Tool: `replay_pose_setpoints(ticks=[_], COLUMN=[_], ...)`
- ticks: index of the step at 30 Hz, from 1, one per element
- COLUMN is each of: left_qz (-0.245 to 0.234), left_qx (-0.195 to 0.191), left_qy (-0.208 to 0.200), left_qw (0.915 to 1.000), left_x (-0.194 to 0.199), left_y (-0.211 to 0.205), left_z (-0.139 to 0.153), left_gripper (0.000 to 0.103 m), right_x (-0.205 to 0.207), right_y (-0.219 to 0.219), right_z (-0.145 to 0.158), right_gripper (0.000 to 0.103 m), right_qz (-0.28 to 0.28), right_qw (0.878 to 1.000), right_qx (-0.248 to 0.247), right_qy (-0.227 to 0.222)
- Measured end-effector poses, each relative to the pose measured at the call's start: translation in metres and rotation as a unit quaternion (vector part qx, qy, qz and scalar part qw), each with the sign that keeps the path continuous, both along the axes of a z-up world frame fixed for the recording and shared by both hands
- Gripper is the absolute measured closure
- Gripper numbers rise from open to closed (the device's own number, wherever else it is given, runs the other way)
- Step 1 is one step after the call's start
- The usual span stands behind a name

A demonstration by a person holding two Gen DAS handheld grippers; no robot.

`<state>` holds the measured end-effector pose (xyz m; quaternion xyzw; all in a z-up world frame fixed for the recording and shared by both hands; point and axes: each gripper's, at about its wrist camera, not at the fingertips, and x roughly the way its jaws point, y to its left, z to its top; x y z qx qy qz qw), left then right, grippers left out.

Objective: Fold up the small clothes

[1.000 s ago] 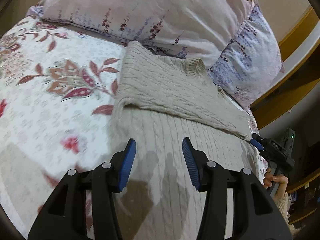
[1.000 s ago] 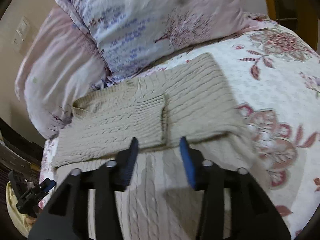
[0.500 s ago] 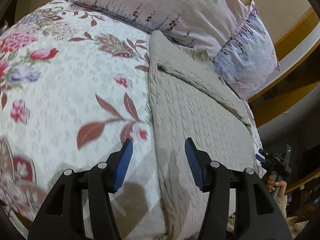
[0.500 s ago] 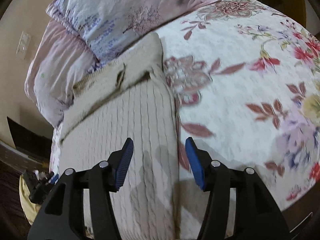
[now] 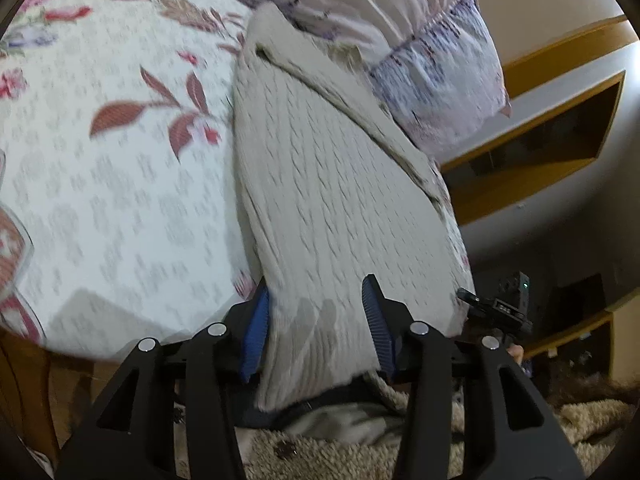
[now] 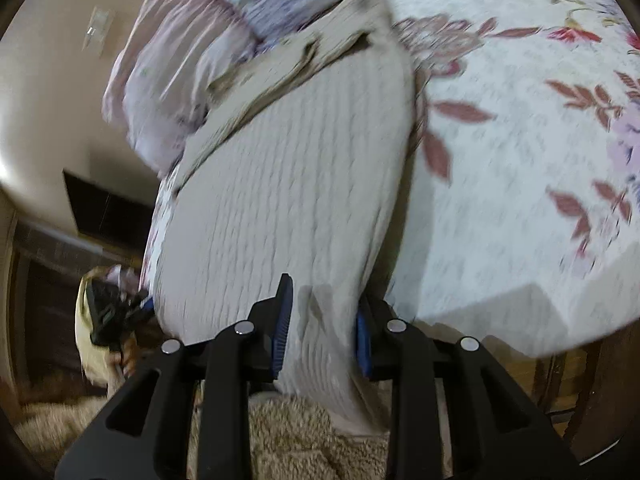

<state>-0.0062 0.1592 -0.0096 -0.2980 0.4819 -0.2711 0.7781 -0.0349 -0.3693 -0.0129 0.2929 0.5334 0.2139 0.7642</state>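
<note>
- The left black gripper with blue ribbed pads [image 5: 316,328] sits at the near hem of the beige cable-knit sweater [image 5: 336,184]; its jaws have just been closing, with the hem corner lying between them. The left pad meets the cloth's side edge, while the right pad looks clear of it, so whether the cloth is truly pinched cannot be told.
- The sweater lies flat along the bed, its top part folded down near the pillows and its hem hanging over the near edge.
- The white quilted bedspread with red leaf and flower print [image 5: 120,200] spreads out beside the sweater.
- Two lilac-patterned pillows [image 5: 436,80] rest just beyond the sweater's collar end.
- The right black gripper with blue pads [image 6: 322,320] holds the opposite hem corner of the sweater [image 6: 288,184]; its jaws have just been closing, and the cloth bunches between the pads, which press on it.
- A shaggy beige rug [image 6: 288,440] covers the floor below the hem.
</note>
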Motion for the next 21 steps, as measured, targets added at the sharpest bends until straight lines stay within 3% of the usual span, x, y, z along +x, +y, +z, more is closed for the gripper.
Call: replay_pose_setpoints(ticks=[4, 5, 7, 8, 9, 14, 18, 21], left_qz=[-0.026, -0.034, -0.044, -0.049, -0.049, -0.015, 0.017, 0.036], left_qx=[-0.005, -0.002, 0.004, 0.014, 0.023, 0.053, 0.085, 0.112], left_qy=[0.01, 0.011, 0.014, 0.014, 0.011, -0.027, -0.068, -0.093], left_qw=[0.9996, 0.9994, 0.9989, 0.9986, 0.9985, 0.9981, 0.9939, 0.9887], left_x=[-0.007, -0.008, -0.008, -0.007, -0.007, 0.004, 0.018, 0.032], left_y=[-0.009, -0.013, -0.019, -0.024, -0.025, -0.018, -0.01, -0.01], left_z=[-0.001, -0.001, -0.002, -0.002, -0.001, 0.02, 0.042, 0.056], left_gripper=[0.058, 0.061, 0.076, 0.091, 0.096, 0.097, 0.097, 0.097], right_x=[-0.012, -0.014, -0.015, -0.014, -0.012, -0.004, 0.009, 0.022], right_y=[0.013, 0.016, 0.024, 0.026, 0.028, 0.026, 0.024, 0.022], right_z=[0.004, 0.005, 0.01, 0.013, 0.017, 0.051, 0.077, 0.085], right_gripper=[0.075, 0.079, 0.094, 0.094, 0.095, 0.095, 0.096, 0.096], right_qz=[0.047, 0.055, 0.069, 0.07, 0.068, 0.039, 0.005, -0.013], right_qw=[0.999, 0.998, 0.997, 0.997, 0.997, 0.989, 0.974, 0.964], right_qx=[0.001, 0.0, -0.013, -0.021, -0.024, -0.063, -0.103, -0.133], right_qy=[-0.002, -0.004, -0.014, -0.023, -0.033, -0.128, -0.201, -0.231])
